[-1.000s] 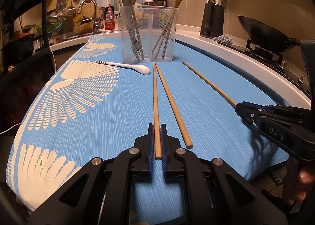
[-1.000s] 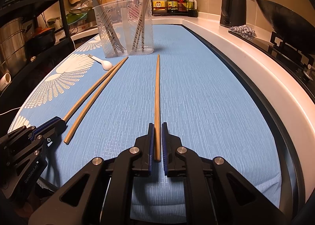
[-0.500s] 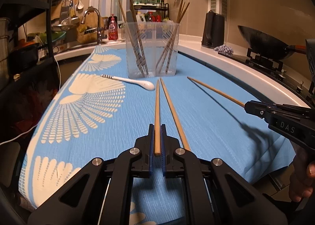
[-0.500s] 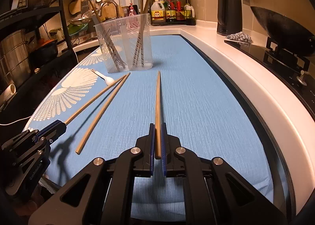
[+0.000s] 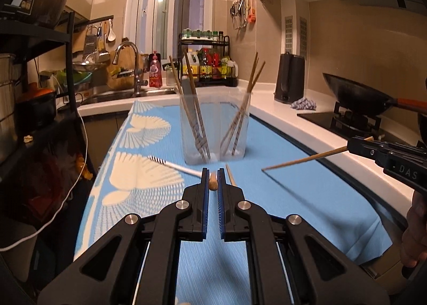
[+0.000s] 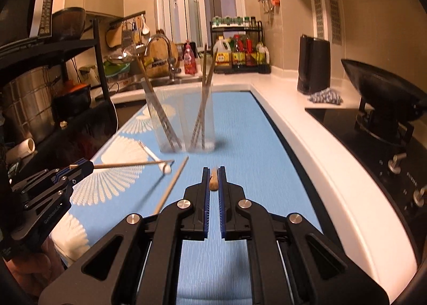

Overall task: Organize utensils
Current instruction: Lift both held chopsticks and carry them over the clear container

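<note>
My left gripper (image 5: pixel 213 172) is shut on a wooden chopstick (image 5: pixel 213 184), which I see almost end-on, lifted above the blue cloth (image 5: pixel 307 198). My right gripper (image 6: pixel 213 172) is shut on a second chopstick (image 6: pixel 213 183), also raised. Each shows in the other's view: the right gripper (image 5: pixel 351 145) with its chopstick (image 5: pixel 304 160), and the left gripper (image 6: pixel 89 166) with its chopstick (image 6: pixel 128 164). A third chopstick (image 6: pixel 172 184) lies loose on the cloth. A white spoon (image 5: pixel 173 167) with a striped handle lies beside it. Ahead stands a clear divided holder (image 5: pixel 215 128) with chopsticks and a fork inside.
A black shelf rack (image 5: pixel 40 86) with pots stands on the left. The sink and faucet (image 5: pixel 130 64) and a bottle rack (image 5: pixel 205 64) are at the back. On the right are a white counter (image 6: pixel 333 160), a black kettle (image 5: pixel 289 78) and a wok (image 5: pixel 355 94) on the stove.
Both grippers have risen and tipped up, lifting their chopsticks off the cloth. The holder now sits lower in each view. The third chopstick and the spoon stayed on the cloth.
</note>
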A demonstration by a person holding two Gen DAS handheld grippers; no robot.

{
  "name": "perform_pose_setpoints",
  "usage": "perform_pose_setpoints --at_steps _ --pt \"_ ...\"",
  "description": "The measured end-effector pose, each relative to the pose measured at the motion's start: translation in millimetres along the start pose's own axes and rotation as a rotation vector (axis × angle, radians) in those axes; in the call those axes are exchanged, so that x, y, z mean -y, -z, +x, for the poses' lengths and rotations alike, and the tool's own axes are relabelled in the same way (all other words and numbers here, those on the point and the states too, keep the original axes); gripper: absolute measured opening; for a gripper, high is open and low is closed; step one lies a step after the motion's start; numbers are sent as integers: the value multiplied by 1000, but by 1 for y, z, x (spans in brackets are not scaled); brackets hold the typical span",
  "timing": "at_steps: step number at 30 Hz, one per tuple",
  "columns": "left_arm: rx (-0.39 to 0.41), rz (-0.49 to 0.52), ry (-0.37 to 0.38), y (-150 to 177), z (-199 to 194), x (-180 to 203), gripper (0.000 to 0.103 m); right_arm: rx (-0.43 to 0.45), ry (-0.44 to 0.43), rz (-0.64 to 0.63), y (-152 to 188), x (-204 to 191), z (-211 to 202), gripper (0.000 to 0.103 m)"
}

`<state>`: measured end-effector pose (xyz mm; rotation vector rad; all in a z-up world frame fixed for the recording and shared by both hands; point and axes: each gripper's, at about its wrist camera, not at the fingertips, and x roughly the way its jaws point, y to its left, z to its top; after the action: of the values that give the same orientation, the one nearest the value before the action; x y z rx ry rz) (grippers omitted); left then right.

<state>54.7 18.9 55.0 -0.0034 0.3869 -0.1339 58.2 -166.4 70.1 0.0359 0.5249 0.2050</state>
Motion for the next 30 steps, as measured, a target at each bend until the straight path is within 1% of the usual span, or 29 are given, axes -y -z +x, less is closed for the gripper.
perform_pose_setpoints --at_steps 5,10,13,21,25,30 --pt "23 -9 20 -33 4 -8 6 32 -10 2 -32 0 1 6" --pt "32 -50 56 -72 9 -20 6 20 -23 7 -63 1 4 6" --pt "29 -62 71 -90 11 -23 6 35 -38 7 -80 -1 0 6" --pt "8 -90 96 -116 15 -30 6 53 -64 -2 -114 -8 -1 6" --pt "-34 -114 118 -129 20 -40 6 48 -75 -10 -132 -11 1 6" --pt "-73 -123 114 -143 28 -47 6 67 -91 -28 -157 -17 0 6"
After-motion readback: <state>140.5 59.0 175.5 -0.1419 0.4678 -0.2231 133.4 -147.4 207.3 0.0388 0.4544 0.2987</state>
